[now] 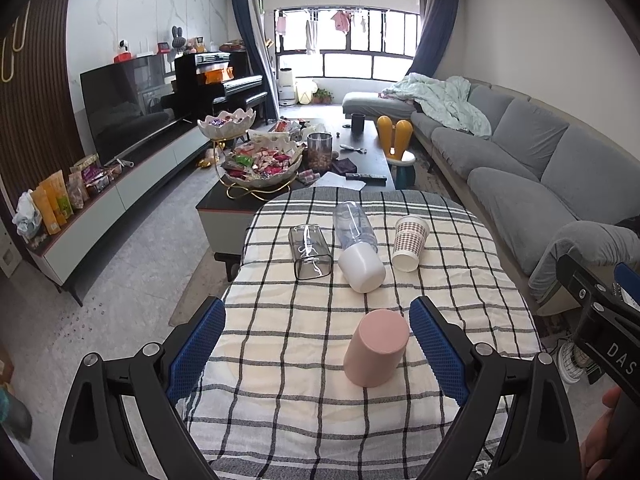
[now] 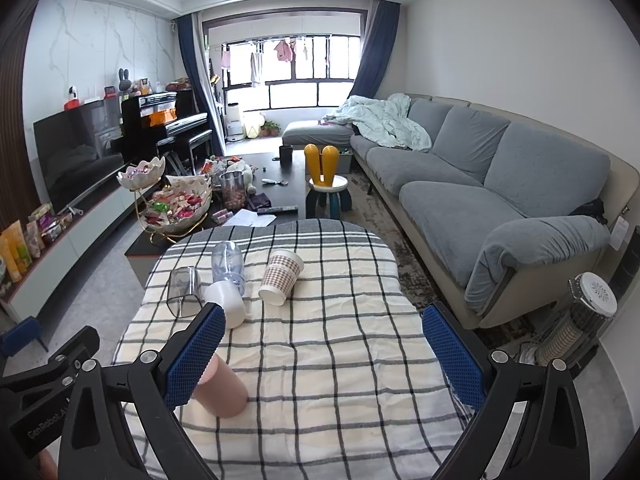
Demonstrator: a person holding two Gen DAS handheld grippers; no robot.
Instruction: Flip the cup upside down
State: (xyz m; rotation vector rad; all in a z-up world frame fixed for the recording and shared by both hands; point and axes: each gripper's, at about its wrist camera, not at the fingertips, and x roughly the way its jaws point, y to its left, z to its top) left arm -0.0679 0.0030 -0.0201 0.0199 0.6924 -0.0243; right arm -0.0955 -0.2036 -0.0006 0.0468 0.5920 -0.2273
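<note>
A pink cup stands upside down on the checked cloth of the table, between the open fingers of my left gripper and untouched by them. In the right wrist view the pink cup sits behind the left finger of my right gripper, which is open and empty. Farther back lie a clear square cup, a white cup against a clear plastic bottle, and a checked paper cup, all on their sides.
A dark coffee table with snack bowls stands beyond the table. A grey sofa runs along the right, a TV unit along the left. A small heater stands on the floor at the right.
</note>
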